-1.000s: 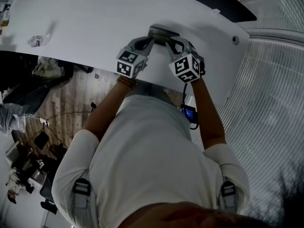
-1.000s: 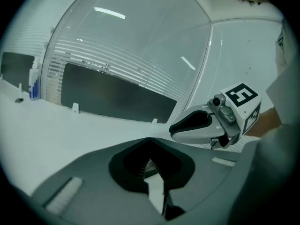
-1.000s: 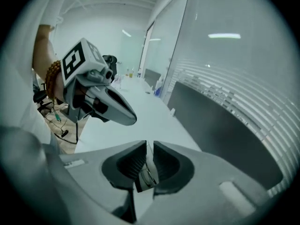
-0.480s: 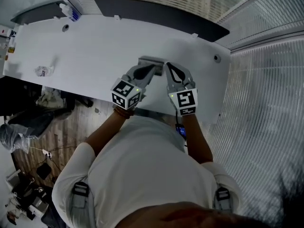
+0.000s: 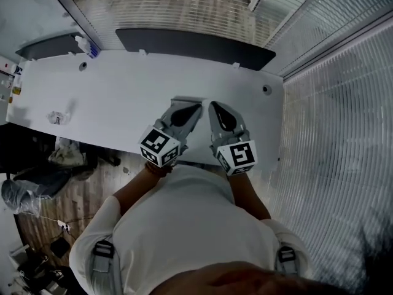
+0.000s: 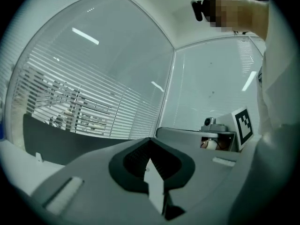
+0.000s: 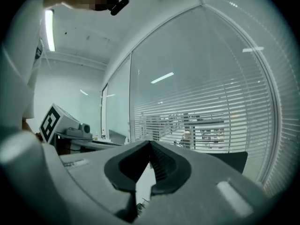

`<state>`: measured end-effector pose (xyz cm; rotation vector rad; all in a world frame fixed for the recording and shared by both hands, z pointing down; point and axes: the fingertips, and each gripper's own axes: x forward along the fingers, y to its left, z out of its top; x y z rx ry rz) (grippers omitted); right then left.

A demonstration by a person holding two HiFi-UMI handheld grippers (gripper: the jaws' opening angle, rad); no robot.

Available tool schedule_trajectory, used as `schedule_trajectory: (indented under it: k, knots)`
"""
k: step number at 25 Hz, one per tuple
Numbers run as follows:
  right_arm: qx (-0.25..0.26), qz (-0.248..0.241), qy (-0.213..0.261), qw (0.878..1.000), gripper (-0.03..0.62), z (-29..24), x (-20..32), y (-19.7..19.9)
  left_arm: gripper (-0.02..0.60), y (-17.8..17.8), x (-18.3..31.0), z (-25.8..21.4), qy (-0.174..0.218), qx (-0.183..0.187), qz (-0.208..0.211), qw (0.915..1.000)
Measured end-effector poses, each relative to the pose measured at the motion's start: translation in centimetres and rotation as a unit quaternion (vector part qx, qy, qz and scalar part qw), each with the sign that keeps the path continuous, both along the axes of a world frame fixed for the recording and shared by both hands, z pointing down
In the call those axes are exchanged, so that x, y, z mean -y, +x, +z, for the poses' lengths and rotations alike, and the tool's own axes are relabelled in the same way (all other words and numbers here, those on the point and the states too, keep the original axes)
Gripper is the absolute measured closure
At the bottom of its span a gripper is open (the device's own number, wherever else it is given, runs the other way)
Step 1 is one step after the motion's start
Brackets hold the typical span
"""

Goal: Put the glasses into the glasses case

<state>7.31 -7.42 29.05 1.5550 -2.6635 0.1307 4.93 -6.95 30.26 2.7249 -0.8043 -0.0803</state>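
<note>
Words or numbers: none I can actually read.
Cube (image 5: 161, 146) on the left tongs (image 5: 191, 107): just a black-and-white square pattern, no letters.
Cube (image 5: 237, 157) on the right tongs (image 5: 216, 107): same deal, pattern only.
Small items (image 5: 7, 66) at the counter (image 5: 123, 91) end: print too tiny to read.

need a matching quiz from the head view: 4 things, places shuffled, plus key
Things
1. crumpled wrapper
2. dark panel
3. bottle
4. right gripper

Places
a. runs along the far edge of the table
b. lies alone near the table's left end in the picture
c. over the table's near edge, shut and empty
d. by the table's far left corner in the picture

Pairs: 1-b, 2-a, 3-d, 4-c
</note>
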Motion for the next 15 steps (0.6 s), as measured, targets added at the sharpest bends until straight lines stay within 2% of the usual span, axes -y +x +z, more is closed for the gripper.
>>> schedule_trajectory:
  k: [7, 15]
  knots:
    - [0.017, 0.015, 0.010, 1.000, 0.591, -0.8, -2.1, 0.6, 0.580, 1.1, -1.4, -1.0, 0.001, -0.027, 0.013, 0.9996]
    - [0.020, 0.024, 0.015, 0.999, 0.591, -1.2, -2.7, 1.7, 0.580, 2.3, -2.0, -1.6, 0.008, -0.030, 0.022, 0.9993]
